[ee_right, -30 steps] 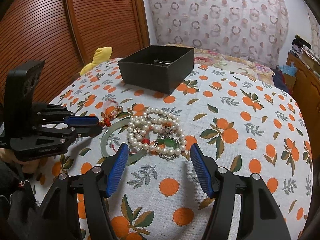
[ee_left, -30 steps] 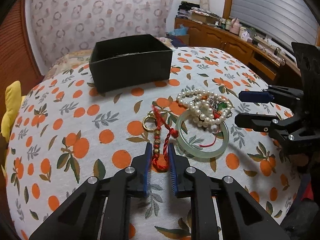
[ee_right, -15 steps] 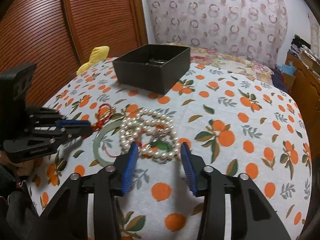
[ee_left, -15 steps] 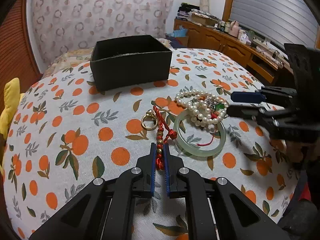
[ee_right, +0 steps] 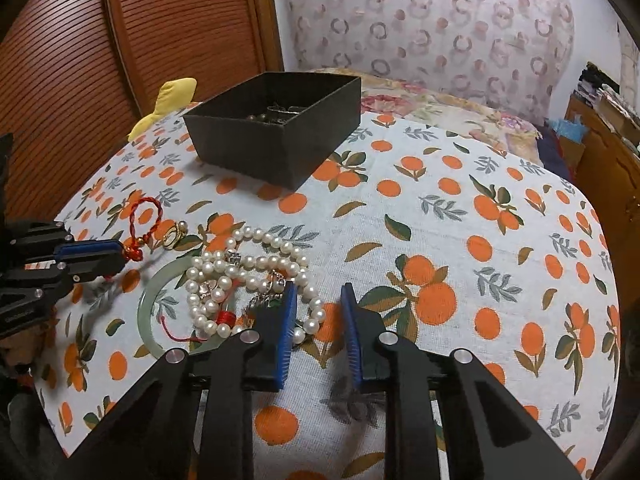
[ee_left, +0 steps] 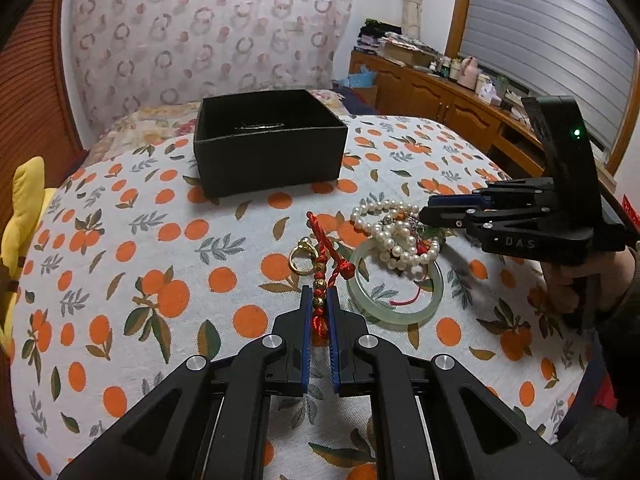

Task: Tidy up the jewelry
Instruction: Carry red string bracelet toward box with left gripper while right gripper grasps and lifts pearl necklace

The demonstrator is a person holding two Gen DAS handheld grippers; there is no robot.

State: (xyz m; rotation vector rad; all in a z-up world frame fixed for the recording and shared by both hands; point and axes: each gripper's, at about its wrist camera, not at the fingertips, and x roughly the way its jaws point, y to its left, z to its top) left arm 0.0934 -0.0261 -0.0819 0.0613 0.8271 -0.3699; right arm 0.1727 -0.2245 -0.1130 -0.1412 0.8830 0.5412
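Note:
My left gripper [ee_left: 319, 300] is shut on the near end of a red cord bracelet [ee_left: 325, 246] with gold beads, which lies on the orange-print cloth. A gold ring [ee_left: 302, 256] rests just left of it and a pale jade bangle [ee_left: 394, 308] to its right. A tangle of pearl strands [ee_right: 256, 264] lies across the bangle [ee_right: 148, 300]. My right gripper [ee_right: 319, 292] is at the pile's right edge with its jaws closing. A few pearls sit between the pads, which do not press on them. Behind stands an open black box [ee_right: 276, 136] with some jewelry inside.
A yellow soft toy [ee_left: 20, 208] lies at the table's left edge. A slatted wooden door [ee_right: 80, 60] is behind it, and a wooden cabinet [ee_left: 440, 96] with clutter runs along the right. A hand [ee_left: 568, 280] holds the right gripper's handle.
The left jaws closed onto the red cord. The right gripper moved in over the pearl pile and its jaws narrowed a lot.

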